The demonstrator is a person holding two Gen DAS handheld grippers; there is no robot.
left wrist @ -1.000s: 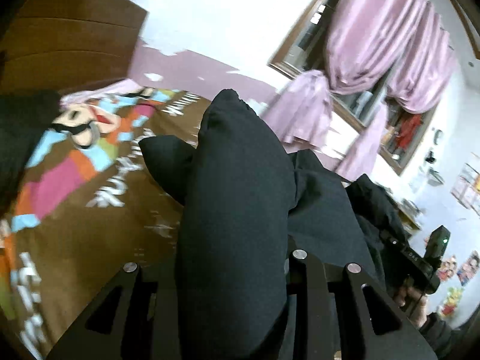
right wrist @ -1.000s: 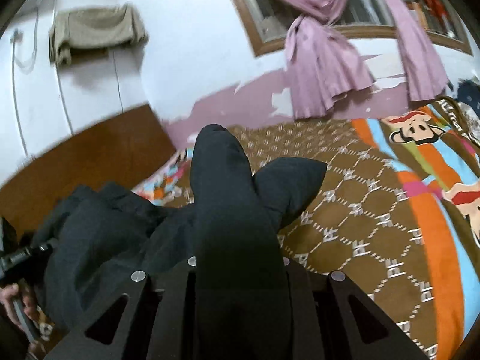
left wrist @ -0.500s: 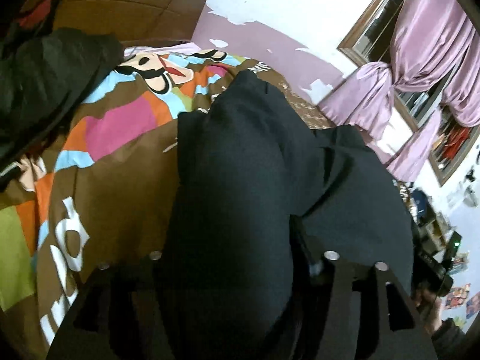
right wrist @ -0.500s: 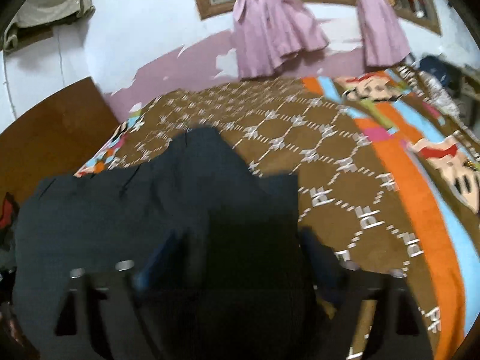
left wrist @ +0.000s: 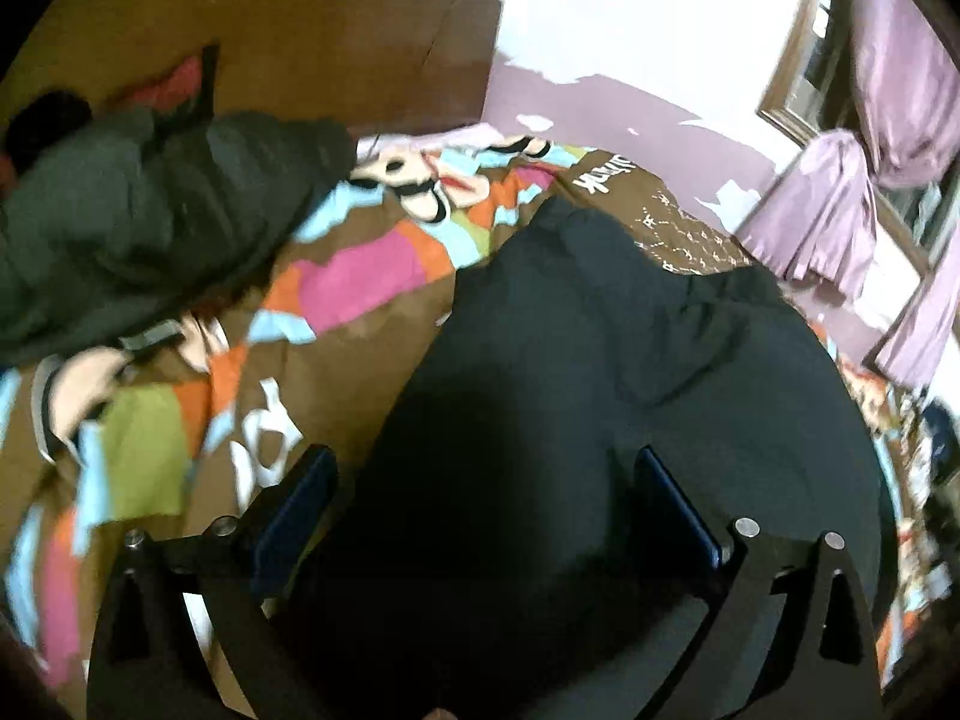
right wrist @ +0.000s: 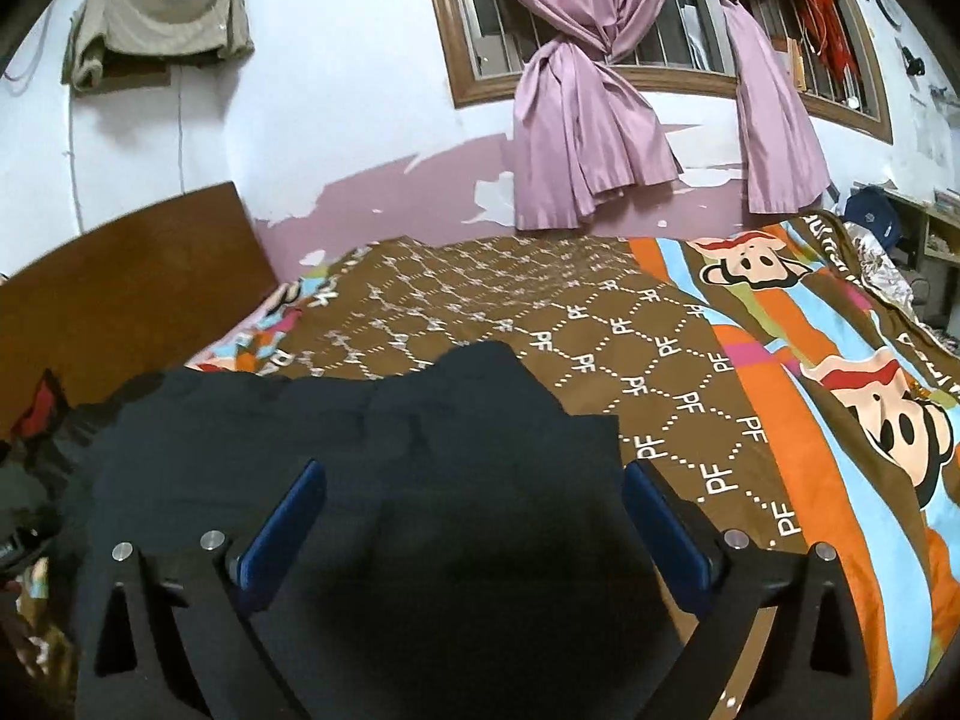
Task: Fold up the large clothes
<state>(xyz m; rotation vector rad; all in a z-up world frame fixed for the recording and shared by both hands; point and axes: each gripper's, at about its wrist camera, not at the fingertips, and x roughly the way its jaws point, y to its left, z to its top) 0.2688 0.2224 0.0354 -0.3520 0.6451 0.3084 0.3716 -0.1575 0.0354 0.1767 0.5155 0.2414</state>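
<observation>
Garment [right wrist: 384, 456], dark and bulky, lies on the bed [right wrist: 660, 324] (brown cartoon-print cover), between both pairs of fingers. Left gripper [left wrist: 480, 480] and right gripper [right wrist: 474, 486] have just been opening; their fingers stand spread, pads clear of the cloth.

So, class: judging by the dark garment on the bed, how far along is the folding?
Done: the dark garment lies laid down on the patterned bedspread. In hand: nothing; the left gripper and right gripper have just been opening, pads clear of the cloth. Left: any further folds, plus the dark jacket heaped nearby.
</observation>
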